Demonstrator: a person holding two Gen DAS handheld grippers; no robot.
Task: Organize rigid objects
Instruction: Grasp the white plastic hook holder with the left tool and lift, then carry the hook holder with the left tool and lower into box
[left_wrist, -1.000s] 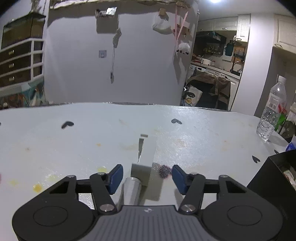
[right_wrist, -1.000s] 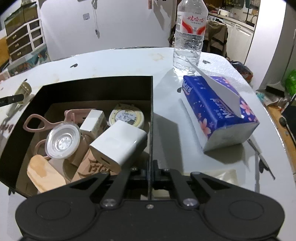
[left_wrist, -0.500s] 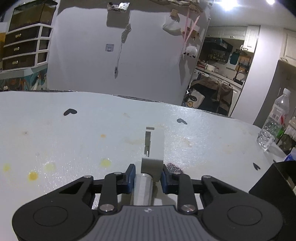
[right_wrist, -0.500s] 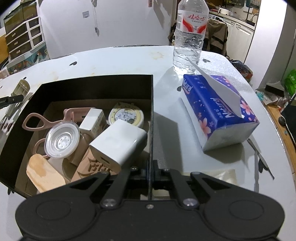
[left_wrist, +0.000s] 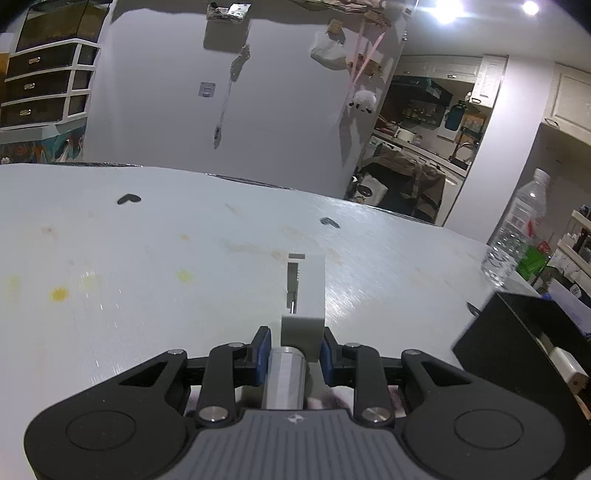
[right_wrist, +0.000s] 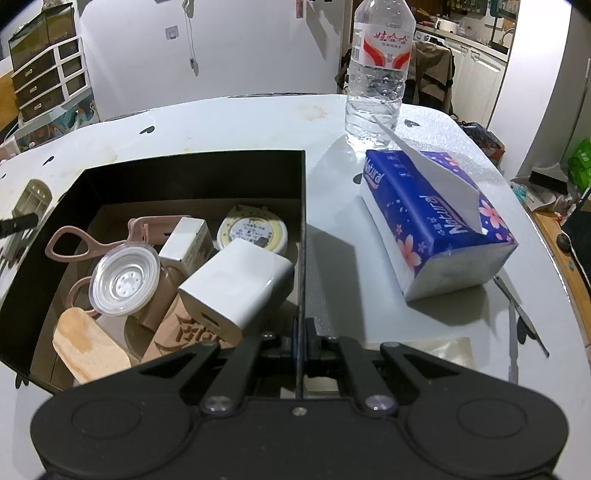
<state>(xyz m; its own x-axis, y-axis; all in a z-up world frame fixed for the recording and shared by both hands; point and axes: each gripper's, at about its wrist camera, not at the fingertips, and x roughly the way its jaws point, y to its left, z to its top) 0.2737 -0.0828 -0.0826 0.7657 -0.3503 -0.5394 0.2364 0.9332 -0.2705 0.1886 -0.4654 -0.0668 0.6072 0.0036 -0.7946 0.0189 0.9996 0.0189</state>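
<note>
Left tool (left_wrist: 293, 354) clamps its blue pads on the white-and-silver gadget (left_wrist: 304, 291), just above the counter (left_wrist: 147, 258). Right tool (right_wrist: 302, 341), pinched shut, grips the side wall of the black box (right_wrist: 303, 221) full of items.

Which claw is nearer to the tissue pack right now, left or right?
Right. The right claw is clamped on the black box's wall, with the tissue pack just beyond. The left claw holds a white-and-grey tool on the box's far side.
</note>
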